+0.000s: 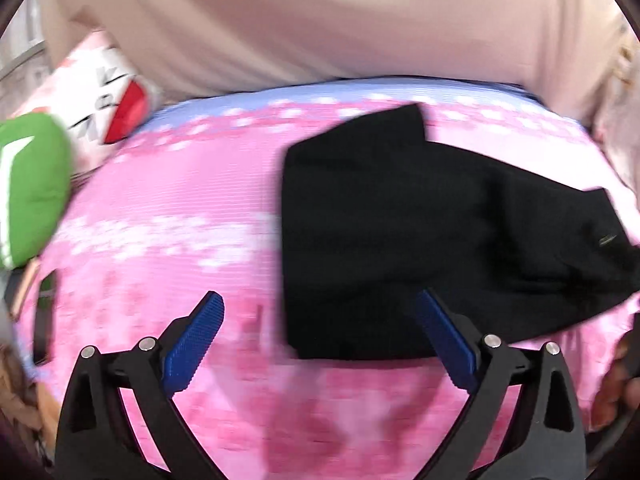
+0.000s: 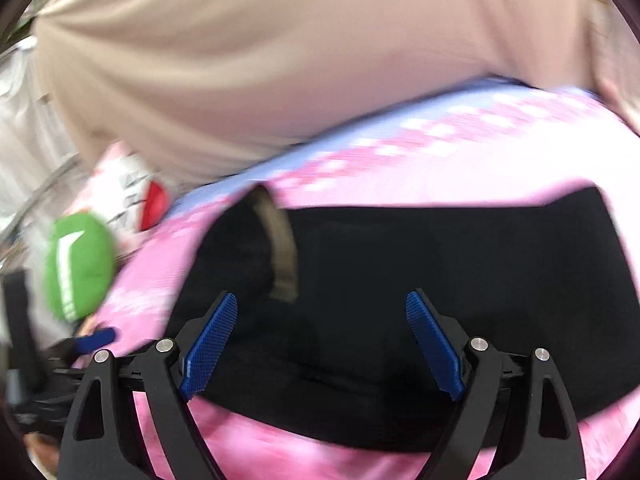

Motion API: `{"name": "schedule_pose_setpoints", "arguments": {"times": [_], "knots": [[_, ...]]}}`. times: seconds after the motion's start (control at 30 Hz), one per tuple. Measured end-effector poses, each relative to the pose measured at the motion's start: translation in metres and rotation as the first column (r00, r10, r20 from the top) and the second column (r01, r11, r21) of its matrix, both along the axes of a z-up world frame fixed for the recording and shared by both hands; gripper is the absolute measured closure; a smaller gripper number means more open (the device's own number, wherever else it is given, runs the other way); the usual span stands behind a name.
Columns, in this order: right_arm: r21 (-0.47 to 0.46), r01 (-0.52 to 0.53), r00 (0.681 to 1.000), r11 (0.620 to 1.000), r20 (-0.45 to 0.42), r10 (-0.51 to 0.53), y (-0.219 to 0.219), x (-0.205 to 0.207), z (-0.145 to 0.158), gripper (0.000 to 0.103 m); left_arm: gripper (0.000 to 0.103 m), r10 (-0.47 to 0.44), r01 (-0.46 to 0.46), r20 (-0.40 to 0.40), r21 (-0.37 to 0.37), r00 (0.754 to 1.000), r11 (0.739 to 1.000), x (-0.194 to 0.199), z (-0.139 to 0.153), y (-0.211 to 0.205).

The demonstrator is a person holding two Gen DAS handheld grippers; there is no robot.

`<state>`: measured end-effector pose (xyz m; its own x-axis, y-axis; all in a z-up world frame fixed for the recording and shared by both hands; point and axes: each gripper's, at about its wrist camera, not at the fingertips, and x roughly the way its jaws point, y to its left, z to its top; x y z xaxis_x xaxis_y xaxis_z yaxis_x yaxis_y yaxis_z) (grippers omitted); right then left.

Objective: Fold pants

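Black pants [image 1: 400, 232] lie folded into a compact block on a pink patterned cloth [image 1: 180, 208]. In the right wrist view the pants [image 2: 440, 280] fill the middle, with a tan inner waistband strip [image 2: 282, 248] showing at their left. My left gripper [image 1: 320, 312] is open and empty, above the pants' near left corner. My right gripper [image 2: 322, 312] is open and empty, just above the middle of the pants. Both views are motion-blurred.
A green cushion [image 1: 28, 192] and a pink-white-red pillow [image 1: 108, 96] lie at the left edge; they also show in the right wrist view [image 2: 78, 264]. A beige curtain-like fabric [image 1: 300, 20] hangs behind. The other gripper's blue pad [image 2: 96, 338] shows at left.
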<state>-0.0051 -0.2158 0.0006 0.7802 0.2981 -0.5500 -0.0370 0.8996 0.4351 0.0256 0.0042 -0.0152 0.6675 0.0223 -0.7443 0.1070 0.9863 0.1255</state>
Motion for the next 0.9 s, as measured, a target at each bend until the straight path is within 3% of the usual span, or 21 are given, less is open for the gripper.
{"name": "schedule_pose_setpoints", "arguments": {"times": [0.1,0.23,0.37,0.43,0.6,0.67,0.73,0.77,0.9], "knots": [[-0.084,-0.099,0.995,0.992,-0.035,0.096,0.036,0.033,0.009,0.017,0.008,0.059,-0.059,-0.015,0.007,0.998,0.998,0.010,-0.007,0.020],[-0.155,-0.152,0.981,0.976,-0.144,0.130,0.068,0.083,-0.002,0.017,0.008,0.083,-0.082,-0.030,0.008,0.996,0.997,0.013,-0.018,0.040],[-0.199,-0.144,0.952,0.969,-0.296,0.081,0.080,0.114,-0.037,0.017,0.008,0.084,-0.084,-0.052,-0.001,0.995,0.996,0.011,-0.027,0.057],[-0.248,-0.149,0.951,0.957,-0.299,0.071,0.089,0.113,-0.045,0.017,0.008,0.082,-0.083,-0.057,-0.014,0.995,0.996,0.006,-0.028,0.066],[-0.290,-0.137,0.964,0.947,-0.260,0.060,0.105,0.103,-0.044,0.047,0.008,0.093,-0.094,-0.059,-0.029,0.994,0.995,0.007,-0.032,0.074],[-0.294,-0.112,0.969,0.949,-0.245,0.039,0.103,0.100,-0.038,0.077,0.008,0.104,-0.106,-0.061,-0.026,0.993,0.994,0.009,-0.032,0.075],[-0.219,-0.114,0.971,0.969,-0.231,0.062,0.095,0.098,-0.030,0.082,0.008,0.113,-0.115,-0.066,-0.027,0.991,0.993,0.010,-0.032,0.077],[-0.165,-0.122,0.973,0.979,-0.217,0.085,0.091,0.096,-0.021,0.091,0.008,0.119,-0.121,-0.067,-0.027,0.991,0.992,0.010,-0.032,0.077],[-0.021,-0.187,0.978,0.982,-0.099,0.184,0.084,0.075,0.028,0.094,0.008,0.125,-0.126,-0.065,-0.024,0.990,0.992,0.010,-0.026,0.075]]}}
